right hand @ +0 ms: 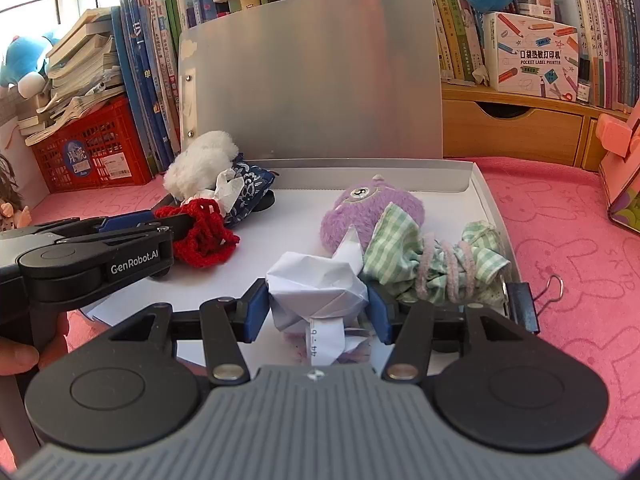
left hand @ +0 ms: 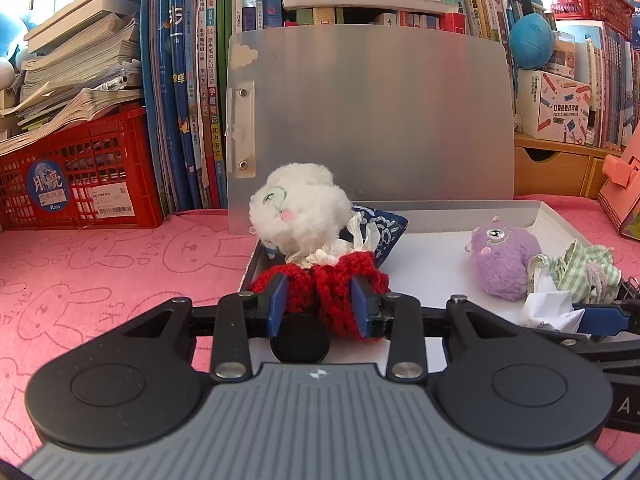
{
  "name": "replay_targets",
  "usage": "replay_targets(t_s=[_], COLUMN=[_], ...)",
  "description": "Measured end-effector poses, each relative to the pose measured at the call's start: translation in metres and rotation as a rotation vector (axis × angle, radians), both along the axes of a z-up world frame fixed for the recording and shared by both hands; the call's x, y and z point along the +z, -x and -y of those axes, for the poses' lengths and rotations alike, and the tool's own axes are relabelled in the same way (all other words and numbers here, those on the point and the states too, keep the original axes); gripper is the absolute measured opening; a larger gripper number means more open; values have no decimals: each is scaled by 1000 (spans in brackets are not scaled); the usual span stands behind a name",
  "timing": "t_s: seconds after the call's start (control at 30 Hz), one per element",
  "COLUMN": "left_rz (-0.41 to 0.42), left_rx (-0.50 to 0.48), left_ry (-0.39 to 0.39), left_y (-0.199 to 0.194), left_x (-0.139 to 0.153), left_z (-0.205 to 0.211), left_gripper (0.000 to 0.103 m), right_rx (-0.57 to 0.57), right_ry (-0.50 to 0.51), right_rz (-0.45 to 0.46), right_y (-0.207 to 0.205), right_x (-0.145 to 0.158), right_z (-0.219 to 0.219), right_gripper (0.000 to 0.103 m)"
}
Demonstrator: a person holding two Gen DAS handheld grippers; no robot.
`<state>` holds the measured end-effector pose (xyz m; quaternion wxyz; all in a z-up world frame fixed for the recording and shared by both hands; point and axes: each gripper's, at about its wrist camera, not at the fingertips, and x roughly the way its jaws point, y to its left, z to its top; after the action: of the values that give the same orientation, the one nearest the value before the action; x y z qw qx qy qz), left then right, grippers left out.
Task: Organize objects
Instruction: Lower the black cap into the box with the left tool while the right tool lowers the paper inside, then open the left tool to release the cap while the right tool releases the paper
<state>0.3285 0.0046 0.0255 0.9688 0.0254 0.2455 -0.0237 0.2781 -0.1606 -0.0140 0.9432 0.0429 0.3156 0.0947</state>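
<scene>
Pink cloth (left hand: pixel 100 264) — both grippers (left hand: pixel 320 300) (right hand: pixel 318 306) clamp doll clothing (left hand: pixel 332 280) (right hand: pixel 320 288).

The left gripper (left hand: pixel 320 304) points forward and somewhat down; its blue fingers (left hand: pixel 278 304) stand close together, pressing on a red knitted piece (left hand: pixel 336 280) from 9 and 3 o'clock; in the right wrist view it reaches in from 9 o'clock, a fingertip of the person's hand (right hand: pixel 18 356) behind its body; the right gripper (right hand: pixel 318 308) tilts down likewise; its jaws stand wider, clamped on a crumpled white paper (right hand: pixel 316 284) lying between them.
</scene>
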Motion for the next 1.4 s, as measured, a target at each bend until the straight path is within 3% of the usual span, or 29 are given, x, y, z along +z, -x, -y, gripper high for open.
replay_targets(t_s=[0.27, 0.53, 1.0, 1.23, 1.4], left_rz=[-24, -102, -127, -135, -144], left_rx=[-11, 13, -4, -22, -32], left_ry=[-9, 45, -27, -42, -41], left_y=[8, 5, 4, 5, 4], left_x=[-4, -11, -14, -15, -15], left_z=[1, -6, 5, 10, 11], left_gripper=[43, 45, 61, 78, 84], right_rx=[13, 16, 25, 38, 34], right_ry=[9, 23, 21, 18, 22], right_rz=[-9, -8, -16, -21, -23], right_y=[6, 11, 12, 14, 14], right_x=[-5, -6, -6, -4, -3], right_z=[0, -2, 0, 0, 1], right_gripper=[59, 62, 71, 75, 77])
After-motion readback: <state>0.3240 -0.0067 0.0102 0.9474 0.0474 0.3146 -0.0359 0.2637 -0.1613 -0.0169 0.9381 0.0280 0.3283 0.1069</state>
